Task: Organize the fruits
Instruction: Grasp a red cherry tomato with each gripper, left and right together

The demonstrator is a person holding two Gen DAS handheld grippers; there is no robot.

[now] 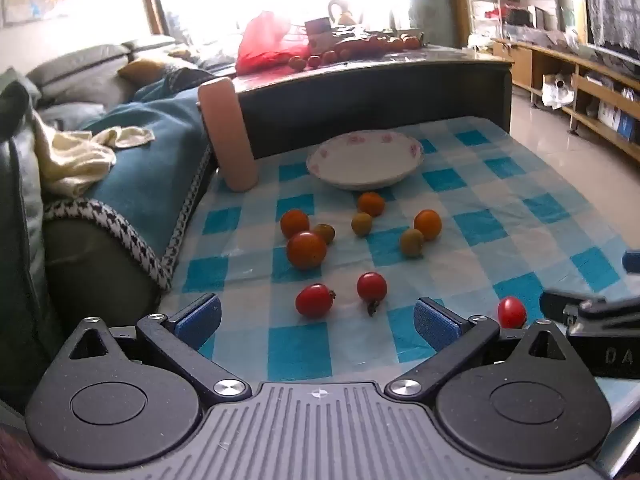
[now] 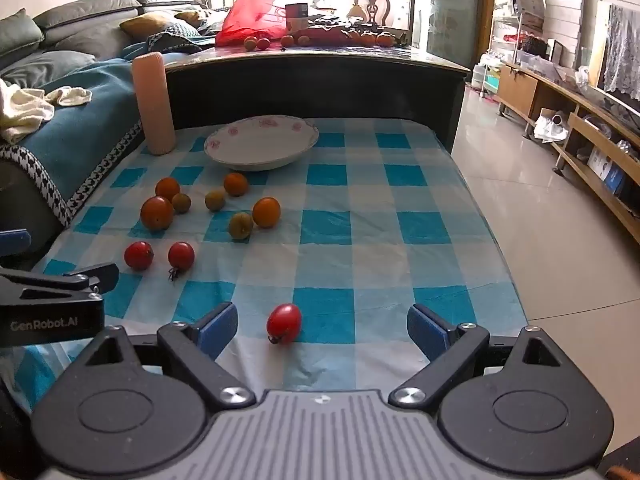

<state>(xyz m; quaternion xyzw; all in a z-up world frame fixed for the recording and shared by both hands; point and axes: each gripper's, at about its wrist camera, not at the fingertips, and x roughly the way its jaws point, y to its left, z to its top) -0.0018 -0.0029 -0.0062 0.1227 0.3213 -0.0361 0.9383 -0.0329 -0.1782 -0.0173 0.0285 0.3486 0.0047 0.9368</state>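
A white floral plate (image 1: 365, 160) (image 2: 262, 142) stands empty at the far side of the blue checked cloth (image 1: 500, 200) (image 2: 360, 208). Several orange and greenish small fruits (image 1: 306, 249) (image 2: 266, 212) lie in front of it. Two red cherry tomatoes (image 1: 314, 300) (image 2: 138, 255) lie nearer. A third red tomato (image 2: 284, 323) (image 1: 511, 312) lies just ahead of my right gripper (image 2: 322, 328), slightly left of its centre. My left gripper (image 1: 316, 322) is open and empty, just short of the two red tomatoes. The right gripper is open and empty.
A pink cylinder (image 1: 228, 134) (image 2: 154, 104) stands left of the plate. A sofa with a blue blanket (image 1: 140, 152) borders the cloth's left edge. A dark raised table (image 2: 312, 80) with more fruit and a red bag (image 2: 250, 20) stands behind. Tiled floor (image 2: 540, 220) lies right.
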